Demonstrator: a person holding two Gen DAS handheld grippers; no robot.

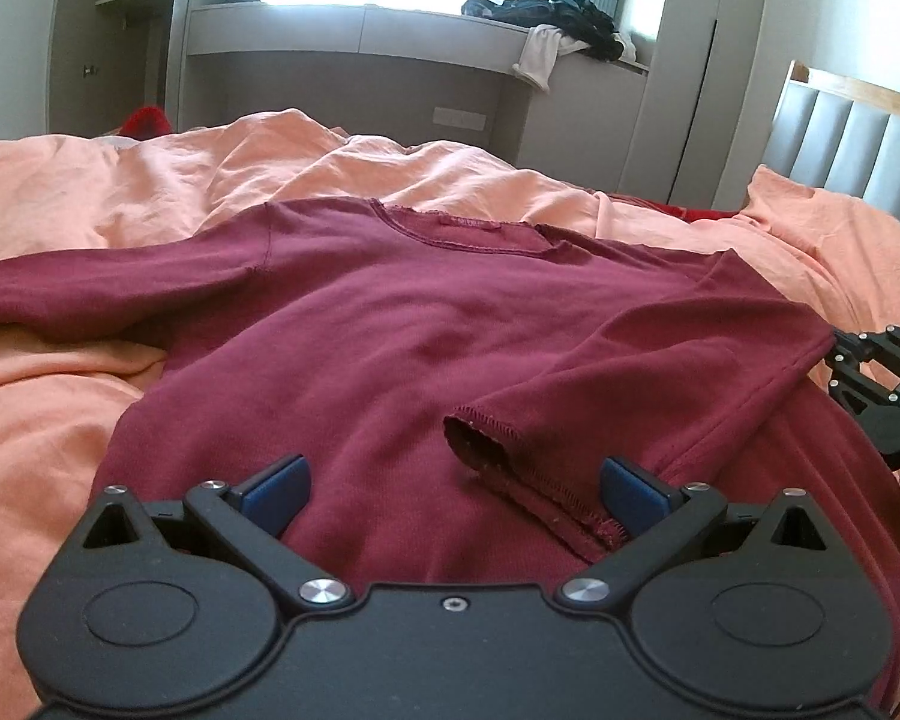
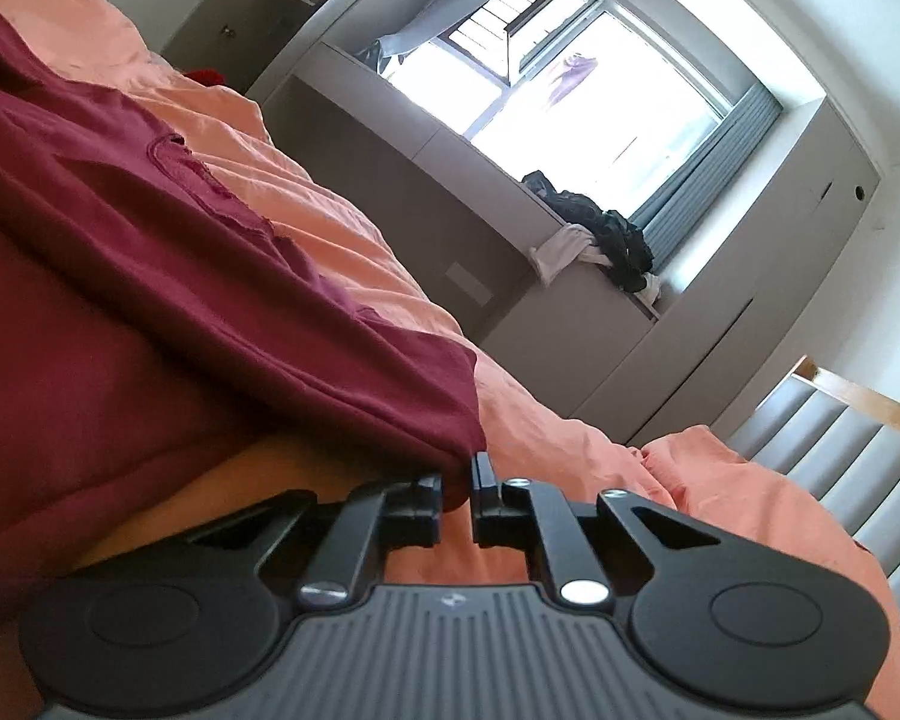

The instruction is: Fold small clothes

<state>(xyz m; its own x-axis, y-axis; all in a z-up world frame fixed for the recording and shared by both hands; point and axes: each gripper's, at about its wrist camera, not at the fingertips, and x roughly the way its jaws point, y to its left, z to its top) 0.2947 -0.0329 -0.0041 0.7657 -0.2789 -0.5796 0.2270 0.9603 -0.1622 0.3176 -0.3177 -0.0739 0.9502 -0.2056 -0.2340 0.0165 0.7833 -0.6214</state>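
Observation:
A maroon long-sleeved top (image 1: 390, 324) lies face down on the peach bedsheet (image 1: 60, 192), neck away from me. Its left sleeve (image 1: 90, 294) stretches out to the left. Its right sleeve (image 1: 630, 384) is folded across the body, cuff (image 1: 480, 438) near the hem. My left gripper (image 1: 453, 492) is open just above the hem, blue pads (image 1: 279, 489) either side of the cloth. My right gripper (image 2: 457, 489) is shut on the top's right edge (image 2: 444, 420) and lifts it off the sheet; it also shows in the left wrist view (image 1: 840, 360).
A grey padded headboard (image 1: 858, 150) stands at the right. A window ledge (image 1: 450, 30) behind the bed holds a pile of dark clothes (image 1: 564, 18). A wardrobe (image 1: 108, 36) stands at the back left. A red item (image 1: 147, 120) lies beyond the bed's far edge.

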